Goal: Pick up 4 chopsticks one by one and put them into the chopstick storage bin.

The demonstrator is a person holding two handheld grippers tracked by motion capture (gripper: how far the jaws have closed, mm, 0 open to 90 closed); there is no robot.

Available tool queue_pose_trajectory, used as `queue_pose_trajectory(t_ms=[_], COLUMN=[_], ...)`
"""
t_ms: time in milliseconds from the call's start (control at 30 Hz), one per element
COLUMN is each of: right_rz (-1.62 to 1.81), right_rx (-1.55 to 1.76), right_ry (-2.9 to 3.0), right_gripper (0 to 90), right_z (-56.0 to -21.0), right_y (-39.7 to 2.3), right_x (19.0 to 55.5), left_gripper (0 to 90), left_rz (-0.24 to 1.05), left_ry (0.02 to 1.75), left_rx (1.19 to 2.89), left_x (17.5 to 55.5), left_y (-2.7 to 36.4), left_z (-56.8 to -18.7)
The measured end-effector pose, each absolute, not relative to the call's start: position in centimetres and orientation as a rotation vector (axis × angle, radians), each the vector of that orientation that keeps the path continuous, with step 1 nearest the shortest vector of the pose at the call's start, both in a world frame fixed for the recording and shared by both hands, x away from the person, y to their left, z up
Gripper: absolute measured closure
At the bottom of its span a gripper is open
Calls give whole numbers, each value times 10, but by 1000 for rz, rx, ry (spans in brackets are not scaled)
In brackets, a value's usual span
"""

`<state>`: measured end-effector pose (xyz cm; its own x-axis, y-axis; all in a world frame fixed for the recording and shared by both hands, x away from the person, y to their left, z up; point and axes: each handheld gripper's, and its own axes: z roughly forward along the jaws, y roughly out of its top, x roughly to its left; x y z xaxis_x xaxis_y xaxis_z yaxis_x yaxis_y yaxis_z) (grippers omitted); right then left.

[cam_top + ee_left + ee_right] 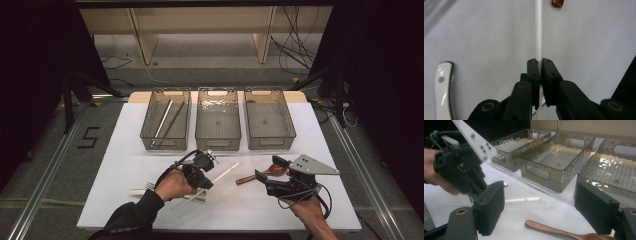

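The left tool [204,172] is clamped on a white chopstick [538,30], its jaws pinched narrow around the thin rod, which runs straight out ahead of the jaws over the white table [125,165]. Beside this tool, on its left in the left gripper view, a white spoon handle [442,87] lies flat on the table; nearer the person from the tool, more white utensils [145,189] lie on the table, too blurred to tell apart. Beyond the left tool stands the left-hand basket [152,120], already holding a white chopstick and a brown one.

The step in hand looks like the pick-up of the white chopstick. Judging by what the baskets hold, the next move calls for carrying it forward to that left-hand basket, keeping the rod level so its far end clears the rim, then letting go inside.

The middle basket [218,140] and right-hand basket [290,130] stand empty. The right tool [267,176] waits with its jaws wide, gripping nothing; a brown wooden spoon [564,232] lies just before it, between the jaws' line.
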<state>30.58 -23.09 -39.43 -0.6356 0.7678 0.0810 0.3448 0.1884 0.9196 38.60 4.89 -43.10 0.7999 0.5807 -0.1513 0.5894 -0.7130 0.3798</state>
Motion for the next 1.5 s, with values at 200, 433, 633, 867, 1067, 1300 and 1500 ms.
queue_pose_trajectory(t_ms=[200, 433, 633, 867, 1067, 1300, 1500], right_rz=[1435, 1436, 1434, 1435, 1434, 1434, 1435], right_rx=[1044, 1044, 1047, 1053, 1054, 1056, 1055], right_ry=[2072, 2071, 2073, 2071, 2071, 2072, 2073], right_gripper=[249, 249, 249, 249, 249, 248, 248], right_z=[-394, -395, -395, -395, -396, -396, -396], right_y=[-231, -231, -231, -232, -232, -232, -232], right_x=[306, 306, 306, 306, 306, 306, 306], left_gripper=[848, 848, 847, 847, 847, 846, 846], left_rz=[0, 30, 56, 84, 128, 189, 247], left_ry=[906, 938, 956, 988, 1017, 1079, 1139], left_rx=[2512, 2442, 2410, 2337, 2262, 2173, 2126], left_x=[393, 402, 410, 422, 434, 450, 470], left_y=[62, 76, 87, 104, 122, 148, 164], left_z=[-415, -399, -391, -376, -364, -351, -342])
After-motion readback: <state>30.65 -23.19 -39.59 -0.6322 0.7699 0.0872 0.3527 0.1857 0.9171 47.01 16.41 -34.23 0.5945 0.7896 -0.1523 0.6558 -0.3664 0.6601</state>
